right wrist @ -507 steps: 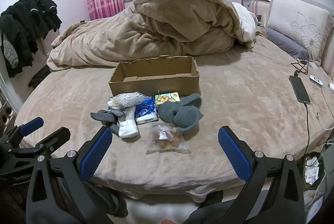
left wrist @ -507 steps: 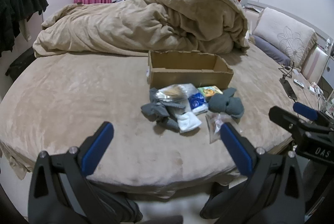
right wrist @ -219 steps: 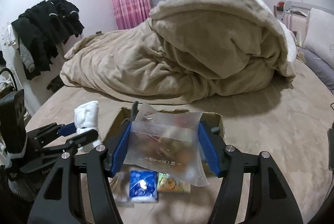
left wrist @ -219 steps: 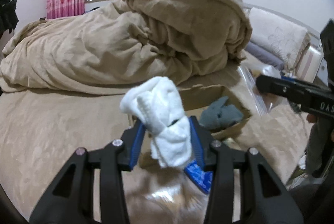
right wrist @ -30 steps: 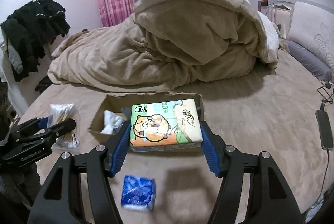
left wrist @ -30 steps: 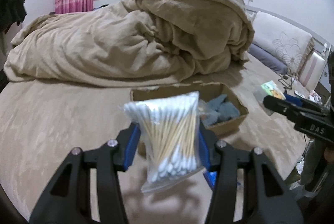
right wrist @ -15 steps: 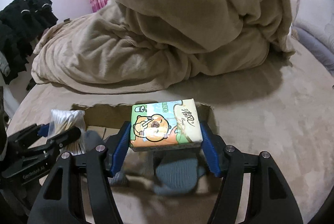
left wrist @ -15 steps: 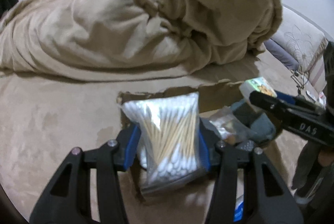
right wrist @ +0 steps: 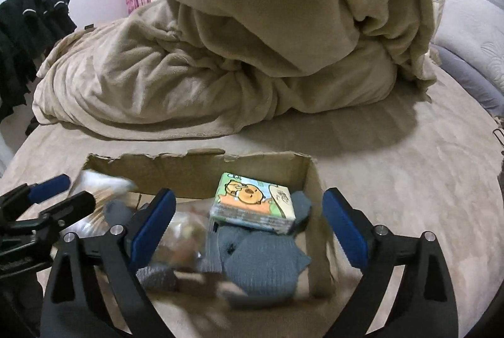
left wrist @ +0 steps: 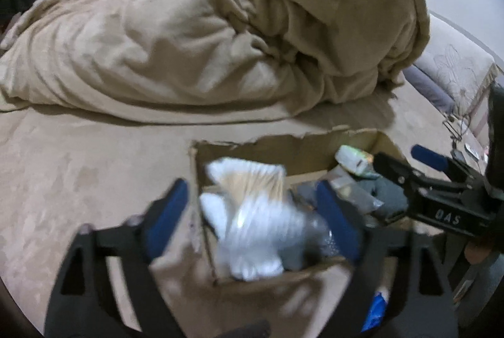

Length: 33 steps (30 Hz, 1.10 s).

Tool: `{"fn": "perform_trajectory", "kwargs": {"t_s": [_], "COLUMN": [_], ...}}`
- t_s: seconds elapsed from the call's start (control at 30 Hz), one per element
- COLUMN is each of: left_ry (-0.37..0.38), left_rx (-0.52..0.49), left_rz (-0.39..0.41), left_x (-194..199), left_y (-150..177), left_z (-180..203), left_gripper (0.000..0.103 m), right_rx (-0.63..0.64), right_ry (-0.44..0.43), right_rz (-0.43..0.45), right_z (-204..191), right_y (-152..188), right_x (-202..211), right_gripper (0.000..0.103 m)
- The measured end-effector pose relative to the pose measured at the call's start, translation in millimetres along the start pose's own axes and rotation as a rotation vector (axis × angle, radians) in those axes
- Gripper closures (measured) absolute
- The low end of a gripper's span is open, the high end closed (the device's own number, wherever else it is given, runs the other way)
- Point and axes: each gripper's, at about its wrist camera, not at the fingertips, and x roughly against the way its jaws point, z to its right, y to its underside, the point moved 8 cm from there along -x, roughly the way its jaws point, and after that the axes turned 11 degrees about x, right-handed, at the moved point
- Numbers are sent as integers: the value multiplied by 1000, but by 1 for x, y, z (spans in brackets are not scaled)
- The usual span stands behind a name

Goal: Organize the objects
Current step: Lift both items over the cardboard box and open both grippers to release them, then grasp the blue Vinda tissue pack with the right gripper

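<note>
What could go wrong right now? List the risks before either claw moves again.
1. The tissue pack lies tilted on the grey socks in the cardboard box; it may slide when more goes in.
2. The cotton swab bag sits between the left claw, whose jaws have just been opening; pulling back could snag it.
3. The blue packet lies outside the box and could be missed.

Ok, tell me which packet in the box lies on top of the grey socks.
The cartoon-printed tissue pack, resting on the grey socks at the box's right end; the cotton swab bag lies at the left end.
</note>
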Motion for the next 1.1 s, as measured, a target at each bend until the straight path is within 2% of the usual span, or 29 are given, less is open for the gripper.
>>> {"fn": "perform_trajectory", "kwargs": {"t_s": [0.07, 0.27, 0.4, 0.67, 0.87, 1.1], "left_ry": [6, -7, -7, -11, -22, -42], "left_rx": [-3, -31, -52, -16, -11, -16], "left_rz": [39, 87, 96, 131, 149, 116], "left_x": [17, 69, 107, 174, 199, 195], "left_y": [-1, 10, 22, 45, 68, 102], "left_z": [2, 4, 4, -3, -3, -8], "left_gripper": [8, 6, 6, 6, 6, 6], "right_rx": [0, 0, 21, 70, 87, 81], "right_ry": [-3, -25, -26, -44, -66, -80], "right_rz": [18, 77, 103, 151, 150, 94], "right_z": [-3, -21, -34, -61, -71, -74], "right_y": [-1, -1, 2, 19, 35, 66], "right_x": [15, 72, 109, 174, 192, 183], "right_gripper": [7, 7, 7, 7, 7, 7]}}
